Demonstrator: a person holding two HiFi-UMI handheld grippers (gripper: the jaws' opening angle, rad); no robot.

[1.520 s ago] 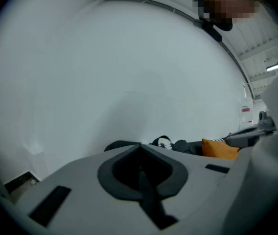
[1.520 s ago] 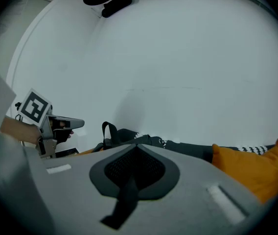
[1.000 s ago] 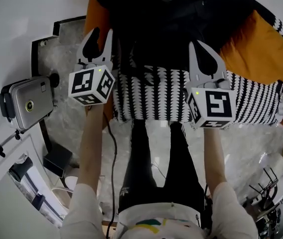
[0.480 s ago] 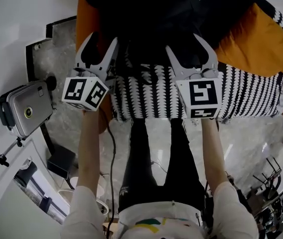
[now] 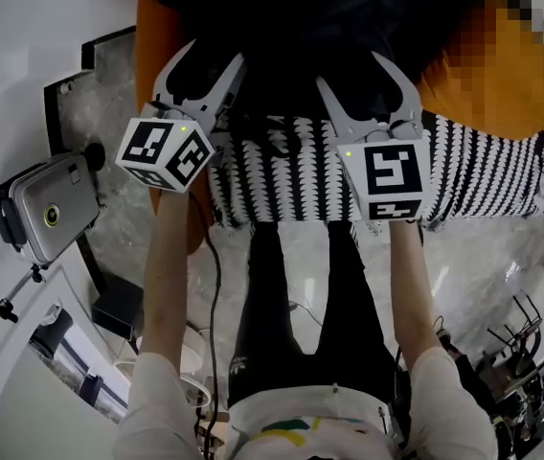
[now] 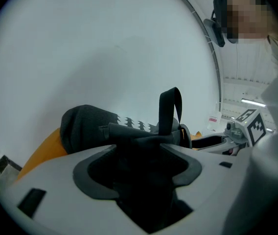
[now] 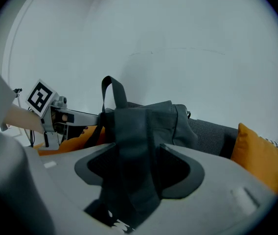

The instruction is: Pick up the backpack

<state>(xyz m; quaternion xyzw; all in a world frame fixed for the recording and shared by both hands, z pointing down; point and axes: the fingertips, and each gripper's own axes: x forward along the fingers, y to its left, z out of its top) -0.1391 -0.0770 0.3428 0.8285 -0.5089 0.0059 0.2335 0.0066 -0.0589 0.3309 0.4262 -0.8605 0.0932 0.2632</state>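
Note:
A black backpack (image 5: 301,27) lies on a sofa, partly on a black-and-white patterned blanket (image 5: 483,175). In the head view my left gripper (image 5: 210,60) and right gripper (image 5: 356,73) reach over the blanket's edge onto the backpack's near side. Both jaws have just been opening and now stand wide. In the left gripper view dark backpack fabric (image 6: 90,126) fills the gap of the left gripper (image 6: 136,165), and a carry loop (image 6: 171,109) stands up behind. In the right gripper view a backpack strap (image 7: 129,170) hangs loose between the right gripper's (image 7: 139,173) spread pads.
Orange cushions (image 5: 483,75) flank the backpack on the sofa. A silver camera on a tripod (image 5: 52,204) stands at the left by the white wall. A cable (image 5: 216,286) runs over the marble floor beside the person's legs.
Both grippers' jaws have gone from nearly shut to wide open. Both grippers moved up the picture onto the backpack, and the right one shifted left.

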